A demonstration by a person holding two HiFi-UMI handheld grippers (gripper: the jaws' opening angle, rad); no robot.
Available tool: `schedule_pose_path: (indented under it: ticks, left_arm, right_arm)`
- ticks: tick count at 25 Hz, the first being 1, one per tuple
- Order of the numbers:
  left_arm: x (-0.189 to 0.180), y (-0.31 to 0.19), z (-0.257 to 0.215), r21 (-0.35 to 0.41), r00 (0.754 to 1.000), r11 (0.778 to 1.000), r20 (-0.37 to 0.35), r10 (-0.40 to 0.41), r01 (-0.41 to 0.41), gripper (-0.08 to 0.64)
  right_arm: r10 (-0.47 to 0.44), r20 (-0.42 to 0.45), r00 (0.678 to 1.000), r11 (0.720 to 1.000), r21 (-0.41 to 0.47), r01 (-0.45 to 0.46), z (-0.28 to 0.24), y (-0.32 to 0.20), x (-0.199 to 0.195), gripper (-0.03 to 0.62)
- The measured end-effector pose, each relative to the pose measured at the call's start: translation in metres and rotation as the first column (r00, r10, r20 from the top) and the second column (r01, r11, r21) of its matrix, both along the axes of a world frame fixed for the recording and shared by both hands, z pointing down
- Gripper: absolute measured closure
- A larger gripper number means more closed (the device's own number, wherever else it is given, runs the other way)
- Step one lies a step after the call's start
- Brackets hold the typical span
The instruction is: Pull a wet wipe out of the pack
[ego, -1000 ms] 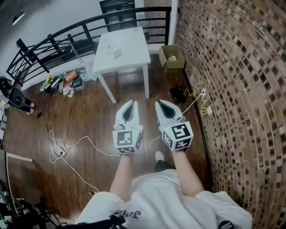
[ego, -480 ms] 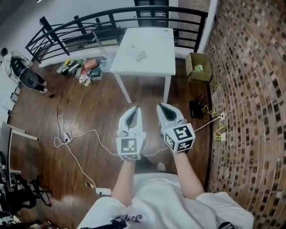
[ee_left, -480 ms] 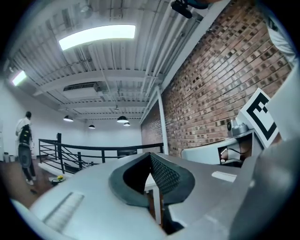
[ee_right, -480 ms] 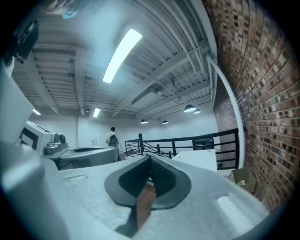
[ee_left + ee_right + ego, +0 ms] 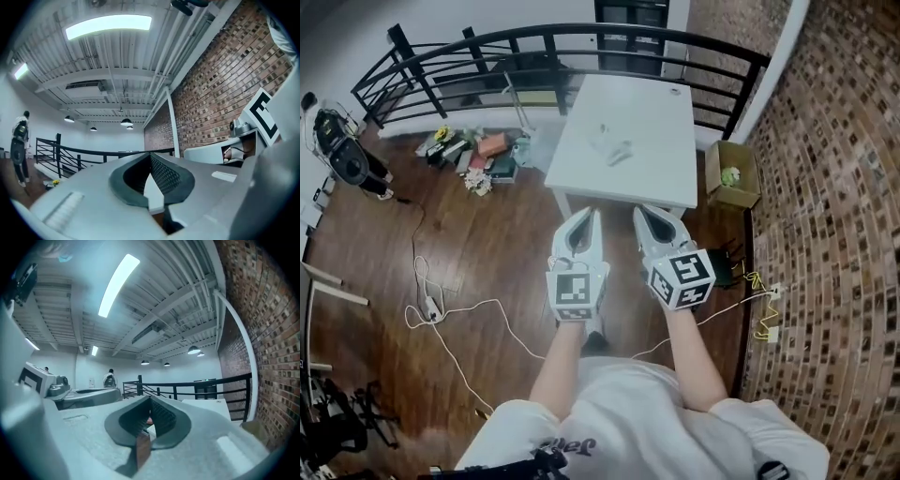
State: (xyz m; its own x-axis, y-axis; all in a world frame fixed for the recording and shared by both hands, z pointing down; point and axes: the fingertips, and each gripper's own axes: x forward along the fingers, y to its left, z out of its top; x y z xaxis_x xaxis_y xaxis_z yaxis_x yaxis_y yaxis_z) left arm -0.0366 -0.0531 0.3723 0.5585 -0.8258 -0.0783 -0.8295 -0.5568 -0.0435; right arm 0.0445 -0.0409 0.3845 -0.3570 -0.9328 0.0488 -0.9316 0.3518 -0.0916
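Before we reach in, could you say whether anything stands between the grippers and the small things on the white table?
Nothing visible does. The left gripper and right gripper, both shut, point at the table and its near edge; only bare tabletop lies between them and the pale things, too small to identify.

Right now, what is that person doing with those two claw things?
A person holds a gripper in each hand, pointed toward a white table. The left gripper and the right gripper are both shut, with nothing between their jaws. Some small pale things, likely the wipe pack, lie on the table, too small to tell apart. Neither gripper touches them, so pulling a wipe has not begun.
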Motion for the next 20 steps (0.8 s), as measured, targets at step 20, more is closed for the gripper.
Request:
schedule_pose_path:
  ticks: [20]
  left_arm:
    - [0.04, -0.308, 0.036, -0.112, 0.998, 0.992, -0.011, 0.06, -0.061, 0.545]
  right_arm:
    - [-0.038, 0.076, 0.996, 0.994, -0.1, 0.046, 0.04, -0.315, 0.033, 0.601]
